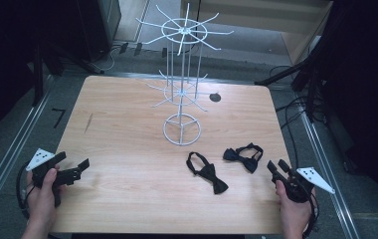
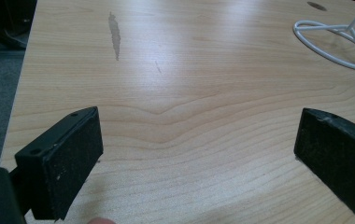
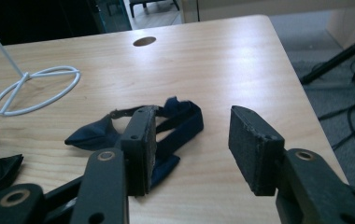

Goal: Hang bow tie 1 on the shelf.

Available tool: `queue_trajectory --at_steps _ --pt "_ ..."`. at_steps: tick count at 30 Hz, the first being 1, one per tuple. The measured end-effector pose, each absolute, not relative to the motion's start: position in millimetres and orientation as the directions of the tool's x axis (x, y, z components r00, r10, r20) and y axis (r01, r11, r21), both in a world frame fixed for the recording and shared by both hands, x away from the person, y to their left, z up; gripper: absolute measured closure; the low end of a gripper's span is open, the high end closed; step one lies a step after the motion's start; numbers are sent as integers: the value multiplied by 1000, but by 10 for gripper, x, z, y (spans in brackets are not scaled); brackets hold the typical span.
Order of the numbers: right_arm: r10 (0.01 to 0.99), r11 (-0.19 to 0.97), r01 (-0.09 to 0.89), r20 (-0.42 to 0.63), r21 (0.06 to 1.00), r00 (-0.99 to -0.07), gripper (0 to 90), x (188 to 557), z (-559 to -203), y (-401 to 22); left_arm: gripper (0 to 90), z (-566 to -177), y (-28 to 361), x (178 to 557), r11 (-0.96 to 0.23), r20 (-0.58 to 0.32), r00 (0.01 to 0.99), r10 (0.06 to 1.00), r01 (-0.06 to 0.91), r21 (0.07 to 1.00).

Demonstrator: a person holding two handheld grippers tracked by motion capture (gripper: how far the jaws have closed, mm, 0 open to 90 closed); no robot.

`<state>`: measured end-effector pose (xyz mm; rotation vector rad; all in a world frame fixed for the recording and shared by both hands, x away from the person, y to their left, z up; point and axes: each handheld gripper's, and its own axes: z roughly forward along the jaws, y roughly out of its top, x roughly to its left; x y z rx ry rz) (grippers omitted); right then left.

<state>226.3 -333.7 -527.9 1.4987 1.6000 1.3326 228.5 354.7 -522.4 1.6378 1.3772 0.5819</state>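
Right gripper (image 3: 192, 149), jaws apart, nears the right bow tie (image 3: 166, 126); left gripper (image 2: 199, 158) gapes empty.
Likely light, limp and floppy: best pinched at its central knot.

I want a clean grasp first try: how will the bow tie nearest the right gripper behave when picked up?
The bow tie is probably floppy: its strap lies in a loose, crumpled loop on the table, so it should dangle. It looks like thin fabric, likely light. The right gripper stands open just short of it; pinching the thicker knot may hold better.
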Motion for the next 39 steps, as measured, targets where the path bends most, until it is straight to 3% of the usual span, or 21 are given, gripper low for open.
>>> queue_trajectory --at_steps 7,14,25,39 --pt "956 -100 352 188 931 -226 489 2322 -5147 -3234 16 -5224 3547 2284 15 -185 273 944 525 851" --pt "963 -55 381 149 923 -224 409 2446 -5018 -3161 16 -5224 3549 2285 15 -186 274 944 527 850" --pt "969 8 384 87 923 -231 408 2681 -4888 -3025 16 -5224 3543 2288 12 -184 273 944 528 849" --pt "976 -64 494 158 867 -151 432 3028 -5084 -3059 17 -5225 3542 2291 14 -187 272 944 531 847"
